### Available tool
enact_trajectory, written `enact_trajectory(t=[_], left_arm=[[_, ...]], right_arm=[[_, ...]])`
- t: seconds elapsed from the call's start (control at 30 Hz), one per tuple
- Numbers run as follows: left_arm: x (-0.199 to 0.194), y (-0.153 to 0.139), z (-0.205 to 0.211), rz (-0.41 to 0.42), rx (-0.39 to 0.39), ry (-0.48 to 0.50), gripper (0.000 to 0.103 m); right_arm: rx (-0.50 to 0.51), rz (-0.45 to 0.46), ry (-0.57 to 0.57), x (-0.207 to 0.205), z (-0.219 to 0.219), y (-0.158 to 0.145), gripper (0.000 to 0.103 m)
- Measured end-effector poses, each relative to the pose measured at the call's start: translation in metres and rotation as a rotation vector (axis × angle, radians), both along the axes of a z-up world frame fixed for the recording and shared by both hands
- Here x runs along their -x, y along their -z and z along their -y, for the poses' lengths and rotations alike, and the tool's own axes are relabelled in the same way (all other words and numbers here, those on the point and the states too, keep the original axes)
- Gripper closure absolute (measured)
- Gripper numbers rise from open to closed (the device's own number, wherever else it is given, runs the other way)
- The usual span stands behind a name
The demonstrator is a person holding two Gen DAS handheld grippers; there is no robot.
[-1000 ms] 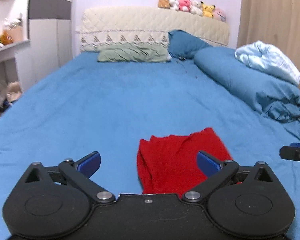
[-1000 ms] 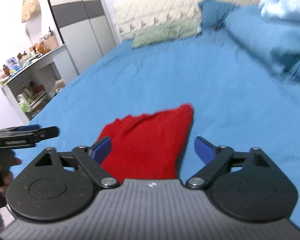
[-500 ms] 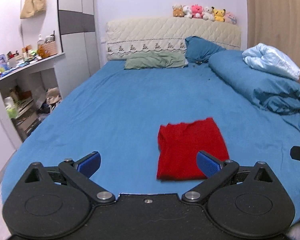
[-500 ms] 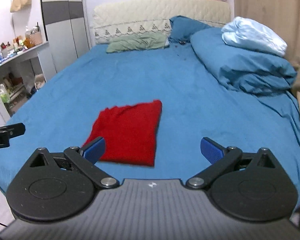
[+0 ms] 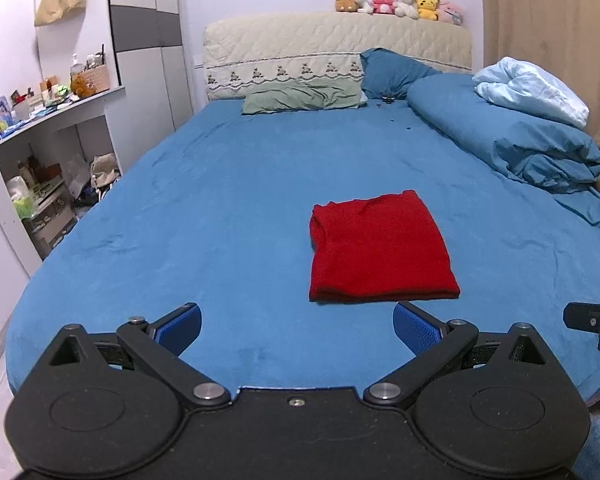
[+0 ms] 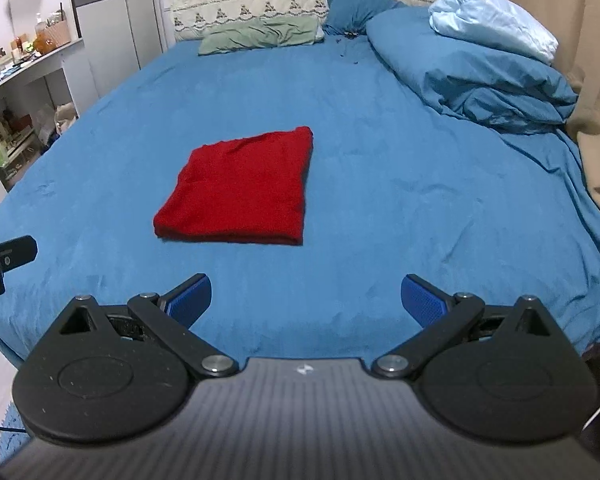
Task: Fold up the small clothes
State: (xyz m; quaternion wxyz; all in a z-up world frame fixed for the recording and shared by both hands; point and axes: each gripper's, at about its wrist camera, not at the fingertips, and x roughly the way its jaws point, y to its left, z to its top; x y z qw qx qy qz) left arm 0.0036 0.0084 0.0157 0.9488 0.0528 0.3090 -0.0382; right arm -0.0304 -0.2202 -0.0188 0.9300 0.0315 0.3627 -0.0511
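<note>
**Grippers Withdrawn From Folded Garment**

Both grippers had backed away from the red garment [image 5: 380, 248], which lay folded flat on the bed [image 5: 220, 216]. Left gripper [image 5: 296, 328] and right gripper [image 6: 306, 300] hung spread and empty, apparently releasing a finished fold.

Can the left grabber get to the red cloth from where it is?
Probably yes. The left gripper is open and empty, and only bare blue bedsheet lies between it and the folded red cloth, which sits ahead and slightly to its right. It would just need to move forward; nothing blocks the way.
</note>
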Motion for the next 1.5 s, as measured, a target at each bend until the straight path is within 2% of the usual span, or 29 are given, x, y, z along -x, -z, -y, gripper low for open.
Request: enact_trajectory(t=[1.5], left_arm=[[0.006, -0.0001, -0.0041, 0.022, 0.0, -0.007, 0.0]], right_arm=[[0.013, 0.012, 0.026, 0.0074, -0.008, -0.0058, 0.0]])
